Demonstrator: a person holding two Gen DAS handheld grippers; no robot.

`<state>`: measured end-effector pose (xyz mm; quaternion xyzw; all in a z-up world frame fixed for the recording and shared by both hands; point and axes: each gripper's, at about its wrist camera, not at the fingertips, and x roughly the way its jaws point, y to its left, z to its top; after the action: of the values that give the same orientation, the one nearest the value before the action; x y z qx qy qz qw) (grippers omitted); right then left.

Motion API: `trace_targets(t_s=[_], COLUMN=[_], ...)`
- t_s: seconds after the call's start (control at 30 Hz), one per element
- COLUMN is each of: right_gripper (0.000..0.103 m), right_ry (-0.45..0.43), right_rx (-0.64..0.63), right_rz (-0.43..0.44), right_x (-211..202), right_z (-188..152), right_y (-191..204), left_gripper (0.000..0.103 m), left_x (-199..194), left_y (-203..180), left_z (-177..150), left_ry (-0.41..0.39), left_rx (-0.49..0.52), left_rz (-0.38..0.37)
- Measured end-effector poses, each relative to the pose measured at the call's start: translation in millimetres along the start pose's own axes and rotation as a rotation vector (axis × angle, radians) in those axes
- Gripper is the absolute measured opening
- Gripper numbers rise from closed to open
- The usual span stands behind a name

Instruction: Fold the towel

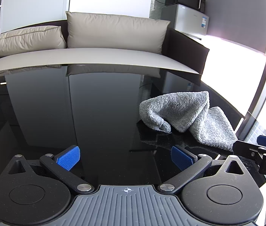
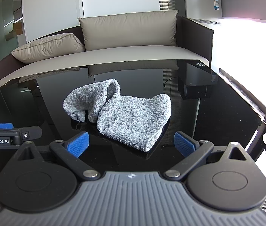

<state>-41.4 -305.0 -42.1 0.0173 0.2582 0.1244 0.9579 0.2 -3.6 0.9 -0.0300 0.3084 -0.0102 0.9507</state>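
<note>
Towel point(image 2: 129, 118): grey looped terry cloth, rough. Table point(image 2: 217, 116): black, glossy, mirror-smooth, possibly glass. Gripper pads point(image 2: 77, 144): blue, ribbed texture.

Glossy black table point(image 2: 217, 113), its polished top mirroring the room behind it; the far edge curves across the right wrist view from 9 to 2 o'clock. A single gray terry towel point(image 2: 125, 118) lies directly on the surface, crumpled: one rolled portion rises toward 11 o'clock, while a flatter doubled portion spreads toward 5 o'clock. In the left wrist view the towel point(image 1: 185, 113) sits at 3 o'clock on the table point(image 1: 95, 113).
</note>
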Motion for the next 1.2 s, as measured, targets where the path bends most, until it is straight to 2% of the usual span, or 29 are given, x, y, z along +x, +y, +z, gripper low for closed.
trace_targets(t_s=[1.2], right_gripper=[0.099], right_ry=[0.006], right_rx=[-0.008], right_rz=[-0.006], right_x=[2.4], right_z=[0.3], right_y=[1.7], left_gripper=[0.102], left_x=[2.4], left_y=[-0.7], left_z=[-3.6], left_ry=[-0.002], left_rx=[-0.001], left_rz=[0.001])
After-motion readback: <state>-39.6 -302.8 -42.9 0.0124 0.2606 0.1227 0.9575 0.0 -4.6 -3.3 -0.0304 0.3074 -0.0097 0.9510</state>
